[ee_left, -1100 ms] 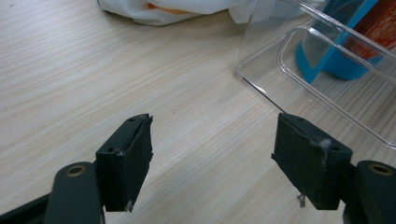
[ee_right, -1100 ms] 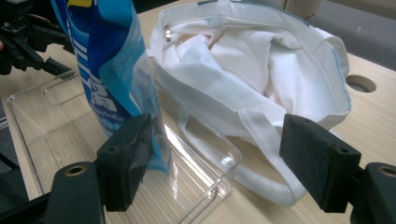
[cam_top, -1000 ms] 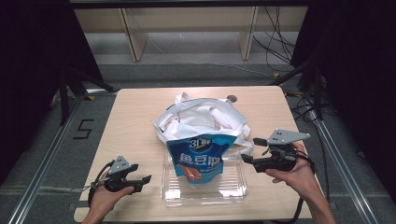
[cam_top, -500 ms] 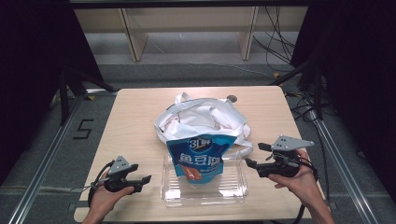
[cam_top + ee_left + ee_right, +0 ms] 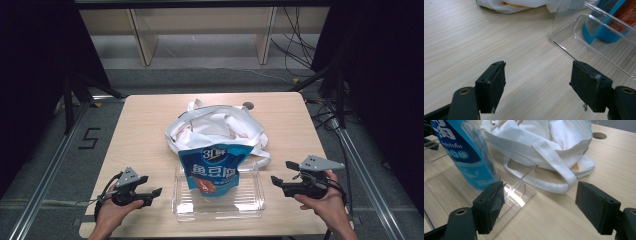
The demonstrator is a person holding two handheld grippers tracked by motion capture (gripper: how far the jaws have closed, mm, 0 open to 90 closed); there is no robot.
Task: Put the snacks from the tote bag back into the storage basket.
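A blue snack pouch (image 5: 215, 167) stands in a clear plastic tray (image 5: 250, 205) near the table's front edge; its blue side (image 5: 466, 152) leans against the tray's far wall. Behind the tray lies a crumpled white cloth bag (image 5: 215, 125) with long straps (image 5: 554, 160). My left gripper (image 5: 155, 191) rests on the table left of the tray, open, with bare wood between its pads (image 5: 492, 85). Right of the tray, my right gripper (image 5: 274, 180) is held open facing the tray's corner (image 5: 529, 192); nothing sits between its pads (image 5: 596, 205).
The wooden table (image 5: 140, 125) has a round hole (image 5: 248, 105) at the back, also seen beyond the bag as the hole (image 5: 599, 135). Metal rails run along both sides of the table, and shelving stands behind it. The tray wall (image 5: 564, 30) is close to the left gripper.
The right gripper has dropped lower and drawn back toward the table's front right. The left gripper has stayed in place.
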